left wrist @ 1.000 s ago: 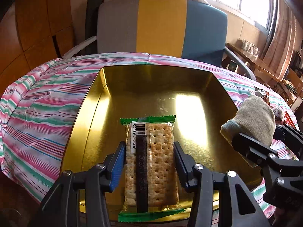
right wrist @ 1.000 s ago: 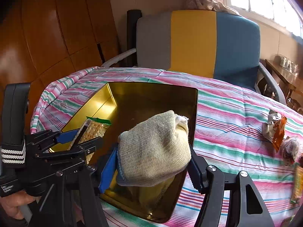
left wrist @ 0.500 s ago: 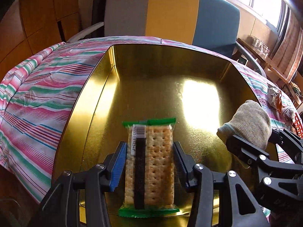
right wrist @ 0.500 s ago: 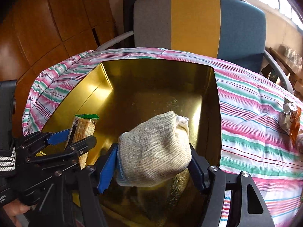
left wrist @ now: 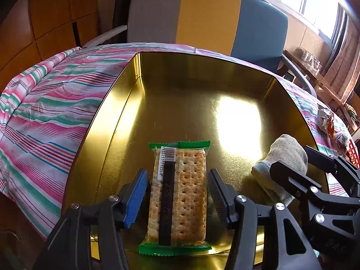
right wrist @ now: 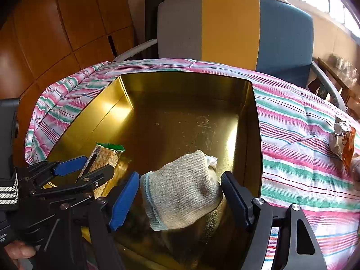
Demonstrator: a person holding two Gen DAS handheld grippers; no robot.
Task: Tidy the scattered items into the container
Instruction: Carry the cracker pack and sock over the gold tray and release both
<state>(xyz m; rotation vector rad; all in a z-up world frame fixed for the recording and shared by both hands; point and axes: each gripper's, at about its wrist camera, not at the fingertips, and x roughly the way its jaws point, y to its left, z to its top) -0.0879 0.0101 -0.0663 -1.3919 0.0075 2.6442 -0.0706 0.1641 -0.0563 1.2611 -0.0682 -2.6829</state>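
A gold metal tray (left wrist: 126, 94) (right wrist: 256, 121) sits on the striped tablecloth. A cracker packet with green ends (left wrist: 178, 193) (right wrist: 103, 157) lies on the tray floor between the fingers of my left gripper (left wrist: 177, 193), whose jaws stand apart from it with a gap on each side. A rolled beige sock (right wrist: 182, 193) (left wrist: 283, 159) lies in the tray between the fingers of my right gripper (right wrist: 180, 195), whose jaws are spread clear of it. Each gripper shows in the other's view, the left gripper (right wrist: 83, 168) at left and the right gripper (left wrist: 299, 168) at right.
A crumpled snack wrapper (right wrist: 343, 139) (left wrist: 325, 118) lies on the cloth (right wrist: 303, 135) to the right of the tray. A grey, yellow and blue chair (left wrist: 202, 15) stands behind the table. Wooden panels are at left.
Both grippers have lowered into the tray and opened. The cracker packet and the sock have been let go and now rest on the tray floor.
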